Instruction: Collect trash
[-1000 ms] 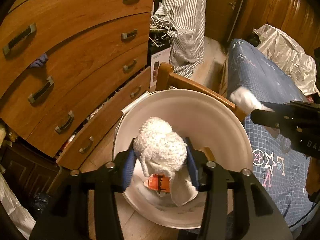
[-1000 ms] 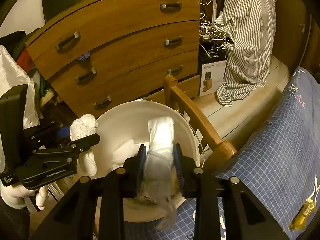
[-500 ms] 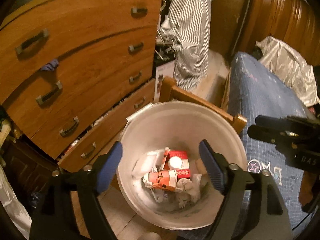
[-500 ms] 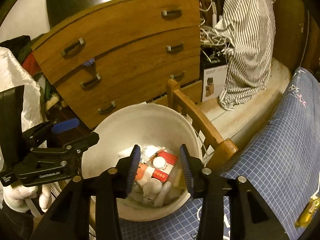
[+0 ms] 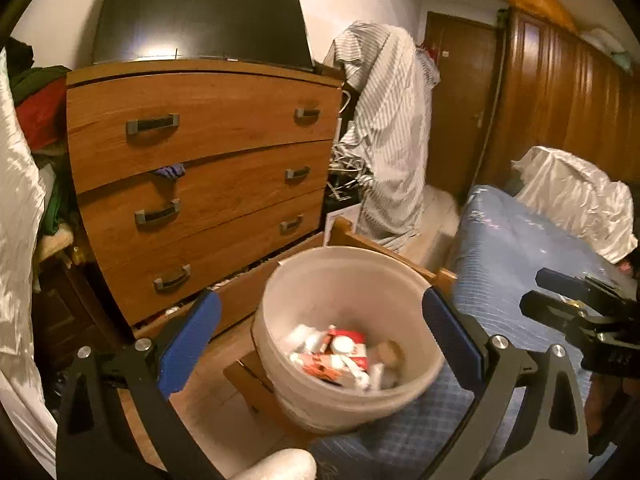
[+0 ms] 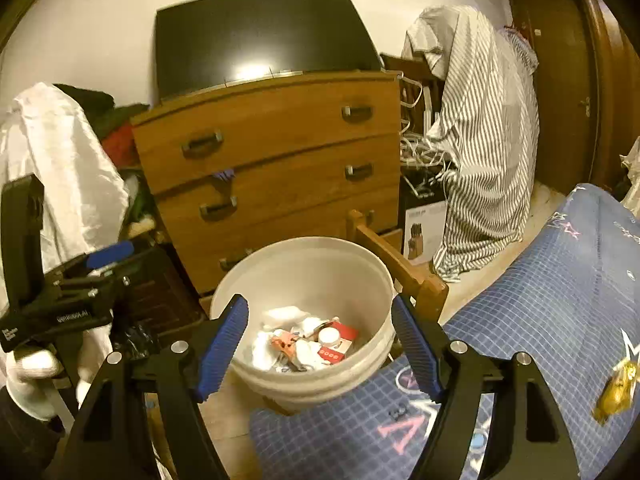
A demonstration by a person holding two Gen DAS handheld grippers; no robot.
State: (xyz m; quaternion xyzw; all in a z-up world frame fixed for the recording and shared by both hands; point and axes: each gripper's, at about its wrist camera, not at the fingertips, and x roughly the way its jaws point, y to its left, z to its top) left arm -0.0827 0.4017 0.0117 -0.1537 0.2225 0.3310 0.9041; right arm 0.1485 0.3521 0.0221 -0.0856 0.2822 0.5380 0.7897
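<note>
A white bucket stands on the floor by the bed corner; it also shows in the right wrist view. Inside lie crumpled white tissues, a red and white carton and other scraps. My left gripper is open and empty, raised above and in front of the bucket. My right gripper is open and empty, also over the bucket's near side. A yellow wrapper lies on the blue bedspread at the right.
A wooden chest of drawers with a dark screen on top stands behind the bucket. A wooden bed frame post sits beside the bucket. A striped shirt hangs further back. White fabric lies on the bed.
Both grippers opened and dropped their white tissue wads into the bucket, then drew back and tilted up, so the bucket looks smaller and more of the room shows.
</note>
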